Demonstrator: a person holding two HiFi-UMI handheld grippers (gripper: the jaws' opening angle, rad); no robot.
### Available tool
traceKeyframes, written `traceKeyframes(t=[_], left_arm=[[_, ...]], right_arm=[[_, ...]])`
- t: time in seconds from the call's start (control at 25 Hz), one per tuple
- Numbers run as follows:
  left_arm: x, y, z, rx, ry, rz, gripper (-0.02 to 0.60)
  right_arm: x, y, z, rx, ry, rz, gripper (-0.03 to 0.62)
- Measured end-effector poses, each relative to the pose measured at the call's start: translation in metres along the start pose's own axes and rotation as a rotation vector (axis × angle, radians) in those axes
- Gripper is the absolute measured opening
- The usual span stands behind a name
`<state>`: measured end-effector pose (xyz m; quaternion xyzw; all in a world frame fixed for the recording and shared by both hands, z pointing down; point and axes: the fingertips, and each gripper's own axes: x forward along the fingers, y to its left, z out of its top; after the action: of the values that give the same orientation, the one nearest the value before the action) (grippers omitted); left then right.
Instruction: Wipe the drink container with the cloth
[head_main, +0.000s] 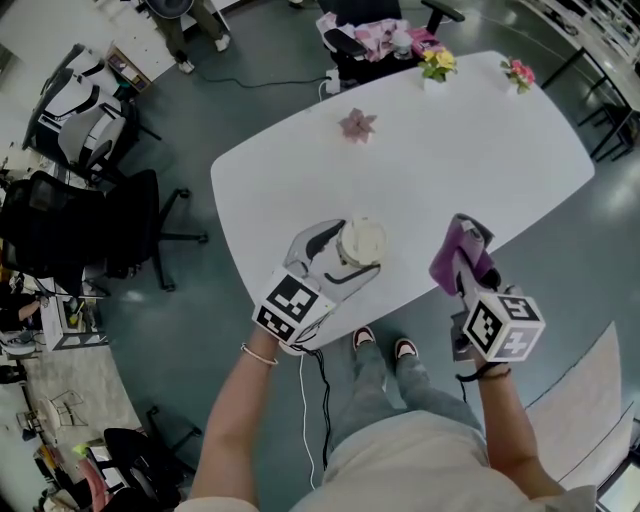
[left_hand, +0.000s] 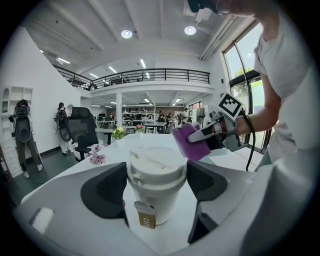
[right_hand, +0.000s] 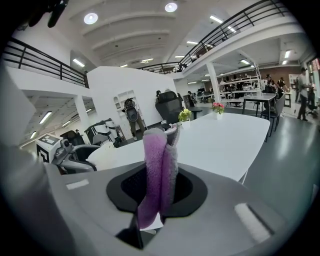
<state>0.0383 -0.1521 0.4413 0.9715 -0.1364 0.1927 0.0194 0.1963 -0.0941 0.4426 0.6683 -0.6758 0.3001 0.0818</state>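
Near the table's (head_main: 450, 150) front edge, my left tool (left_hand: 156, 182) gripped the lidded drink container (left_hand: 156, 170) upright, I judged to steady it for wiping. My right tool (right_hand: 159, 187), closed on the purple cloth (right_hand: 156, 165), hung just beside it. Only the left gripper view showed the container's tag (left_hand: 145, 218); the head view showed cloth and container apart.

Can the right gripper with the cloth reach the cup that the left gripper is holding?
Probably yes. Only bare table lies between the cloth in the right gripper and the cup. Jaws of the left gripper clamp two sides; the lid looks free.
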Motion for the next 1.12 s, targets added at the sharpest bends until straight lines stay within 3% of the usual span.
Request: traceKeyframes(t=[0.4, 0.72, 0.96, 1.12], left_arm=[[0.002, -0.001, -0.003, 0.001, -0.003, -0.001, 0.375], [0.005, 0.000, -0.004, -0.002, -0.030, 0.003, 0.376], [0.006, 0.002, -0.003, -0.012, -0.060, 0.008, 0.376], [0.009, 0.003, -0.003, -0.016, -0.073, 0.010, 0.376]], right_arm=[[0.005, 0.008, -0.007, 0.010, 0.027, 0.066, 0.066], [0.000, 0.069, 0.044, -0.188, 0.058, 0.330, 0.066], [0.000, 0.117, 0.079, -0.286, 0.041, 0.453, 0.066], [0.007, 0.142, 0.074, -0.354, 0.122, 0.530, 0.066]])
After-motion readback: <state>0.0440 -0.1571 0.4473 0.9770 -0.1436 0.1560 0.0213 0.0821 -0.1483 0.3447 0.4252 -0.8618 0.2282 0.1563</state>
